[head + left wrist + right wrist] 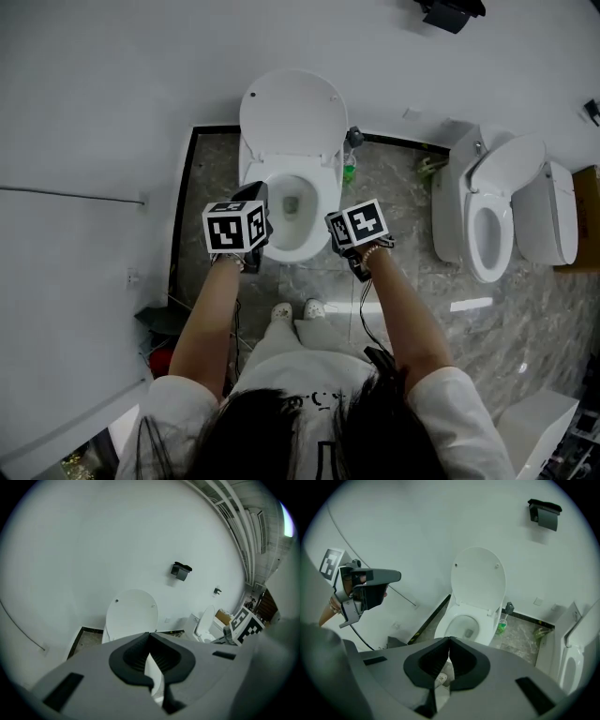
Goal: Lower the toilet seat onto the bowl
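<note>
Though down, seat beyond right gripper

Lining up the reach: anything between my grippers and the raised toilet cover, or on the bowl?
Nothing visible. Left gripper and right gripper have open air to the raised cover; the bowl rim is bare.

1. Seat: white oval ring, apparently lying flat on the rim, hinge end toward the wall, just below the raised lid.
2. Bowl: white, open at the top, with a dark drain low in the well.
3. Standing on a grey marbled floor, back against the white wall, front end pointing away from it.
</note>
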Action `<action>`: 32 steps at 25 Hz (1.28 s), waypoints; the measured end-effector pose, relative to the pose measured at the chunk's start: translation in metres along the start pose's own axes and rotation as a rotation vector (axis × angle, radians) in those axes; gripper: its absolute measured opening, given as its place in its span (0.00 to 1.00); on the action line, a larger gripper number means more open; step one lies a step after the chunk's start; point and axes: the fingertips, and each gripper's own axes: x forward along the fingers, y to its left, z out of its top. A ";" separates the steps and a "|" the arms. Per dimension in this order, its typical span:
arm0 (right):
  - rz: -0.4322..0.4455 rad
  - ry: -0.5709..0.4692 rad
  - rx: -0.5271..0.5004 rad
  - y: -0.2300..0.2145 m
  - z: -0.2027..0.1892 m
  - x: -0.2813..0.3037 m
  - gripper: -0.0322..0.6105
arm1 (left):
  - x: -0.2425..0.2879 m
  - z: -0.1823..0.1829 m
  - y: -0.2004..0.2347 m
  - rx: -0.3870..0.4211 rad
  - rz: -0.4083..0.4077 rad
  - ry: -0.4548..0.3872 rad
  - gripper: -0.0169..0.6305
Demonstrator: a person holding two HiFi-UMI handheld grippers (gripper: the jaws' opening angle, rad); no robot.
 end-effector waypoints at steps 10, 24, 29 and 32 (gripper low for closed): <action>-0.007 -0.184 -0.096 0.023 0.029 -0.068 0.09 | -0.046 0.034 -0.012 0.001 0.023 -0.110 0.04; -0.138 -0.464 -0.277 0.055 0.096 -0.158 0.09 | -0.120 0.115 -0.040 0.160 0.050 -0.360 0.04; -0.202 -0.547 -0.323 0.069 0.111 -0.187 0.09 | -0.146 0.134 -0.051 0.206 0.040 -0.438 0.04; -0.215 -0.615 -0.324 0.079 0.120 -0.209 0.09 | -0.163 0.143 -0.055 0.257 0.044 -0.484 0.04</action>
